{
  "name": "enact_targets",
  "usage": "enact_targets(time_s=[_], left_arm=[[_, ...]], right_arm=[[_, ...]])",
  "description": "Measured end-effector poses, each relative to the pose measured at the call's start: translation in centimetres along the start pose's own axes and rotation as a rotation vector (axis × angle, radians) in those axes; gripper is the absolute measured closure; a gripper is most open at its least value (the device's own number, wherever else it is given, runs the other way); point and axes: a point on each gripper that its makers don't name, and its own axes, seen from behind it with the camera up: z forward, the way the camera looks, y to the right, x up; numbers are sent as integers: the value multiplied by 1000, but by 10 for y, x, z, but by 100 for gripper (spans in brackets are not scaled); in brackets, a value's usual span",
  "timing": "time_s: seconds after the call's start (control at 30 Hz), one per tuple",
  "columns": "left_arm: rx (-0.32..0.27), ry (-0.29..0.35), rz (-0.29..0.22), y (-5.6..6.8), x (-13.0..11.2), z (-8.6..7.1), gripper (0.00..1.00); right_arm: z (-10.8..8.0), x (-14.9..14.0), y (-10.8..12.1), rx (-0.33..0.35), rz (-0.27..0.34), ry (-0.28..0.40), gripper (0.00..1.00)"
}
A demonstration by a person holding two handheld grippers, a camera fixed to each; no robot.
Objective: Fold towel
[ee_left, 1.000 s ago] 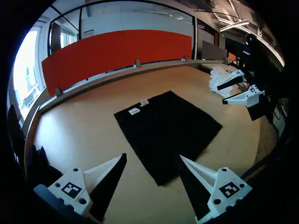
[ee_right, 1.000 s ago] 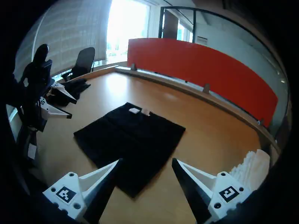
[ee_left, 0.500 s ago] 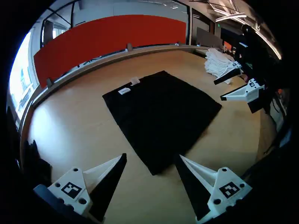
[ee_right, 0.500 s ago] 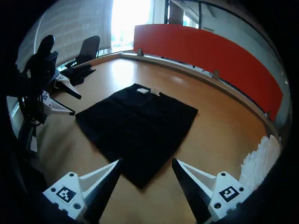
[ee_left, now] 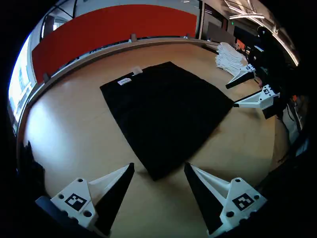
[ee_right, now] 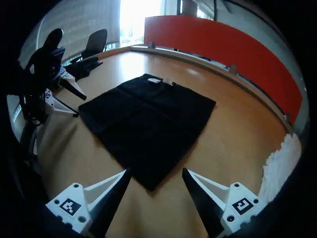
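A black rectangular towel (ee_left: 166,111) (ee_right: 146,127) lies spread flat on a light wooden table (ee_left: 71,119) (ee_right: 237,131).

Small white tags (ee_left: 124,81) (ee_right: 154,80) sit at the towel's far edge. One near corner points into the gap of the left gripper (ee_left: 158,164) (ee_right: 81,106), whose white fingers stand wide apart. Another corner points into the equally spread right gripper (ee_right: 156,169) (ee_left: 230,96). Whether either gripper touches the cloth cannot be told. In each view the other gripper shows beside a side corner of the towel, jaws parted. A stack of folded white cloths (ee_left: 229,59) (ee_right: 281,166) sits near the table's edge, well apart from the towel. A curved red partition (ee_left: 111,27) (ee_right: 237,51) runs along the table's far side, and dark office chairs (ee_right: 97,41) stand by the bright window.
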Motion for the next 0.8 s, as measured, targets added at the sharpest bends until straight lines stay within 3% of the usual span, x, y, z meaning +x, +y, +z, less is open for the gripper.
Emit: enact_targets(time_s=[0.37,0.67,0.8], left_arm=[[-3,-9,3,1,1,7,7],[8,-7,43,2,-1,9,7],[14,-7,41,2,-1,10,12]], right_arm=[[4,-9,0,33,-19,-24,10],[4,-14,-2,56,1,-22,17],[4,-16,-4,65,-10,-24,25]])
